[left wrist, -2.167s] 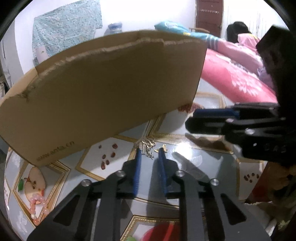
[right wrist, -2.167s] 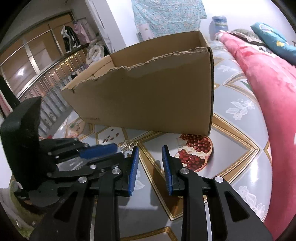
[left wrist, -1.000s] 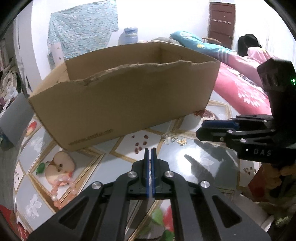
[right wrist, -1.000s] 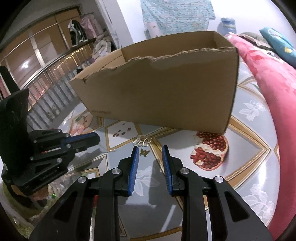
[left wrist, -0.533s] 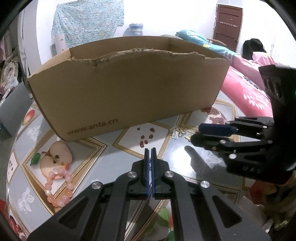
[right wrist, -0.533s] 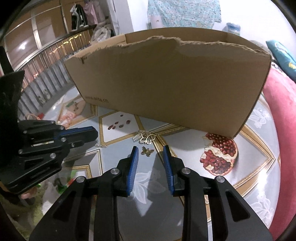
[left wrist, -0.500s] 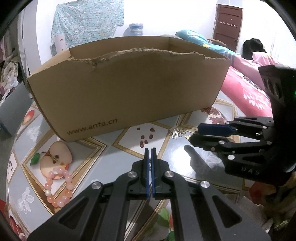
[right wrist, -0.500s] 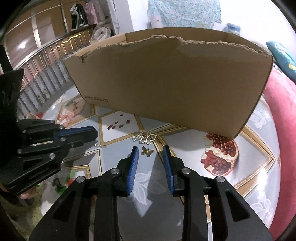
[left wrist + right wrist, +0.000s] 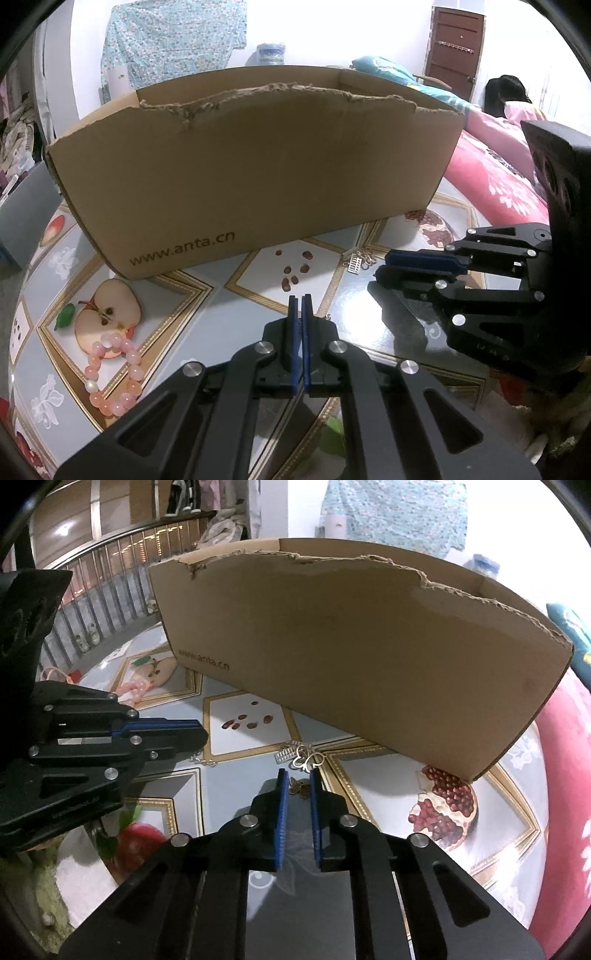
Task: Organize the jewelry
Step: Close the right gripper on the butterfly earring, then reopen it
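A small brown butterfly charm [image 9: 300,788] lies on the table between the blue pads of my right gripper [image 9: 298,775]. Its jaws are closing around the charm, and a little gap still shows at the pads. Just beyond lie a silver butterfly pendant [image 9: 306,758] and a comb-like silver piece [image 9: 284,755]; the left wrist view shows this silver cluster [image 9: 360,258] beside the right gripper [image 9: 384,264]. My left gripper [image 9: 299,299] is shut, and I see nothing between its pads. A thin silver chain [image 9: 202,761] shows just under the left gripper [image 9: 201,733]. A pink bead bracelet [image 9: 110,373] lies at the left.
A torn-rimmed cardboard box [image 9: 258,166] stands on the table right behind the jewelry. The glossy table top [image 9: 369,321] carries printed fruit pictures. Pink bedding [image 9: 565,775] borders the table on the right. A person's dark hair [image 9: 506,88] shows far back.
My right gripper has moved forward onto the brown charm, rolled a little, and its jaws have narrowed. The left gripper has stayed shut and hardly moved.
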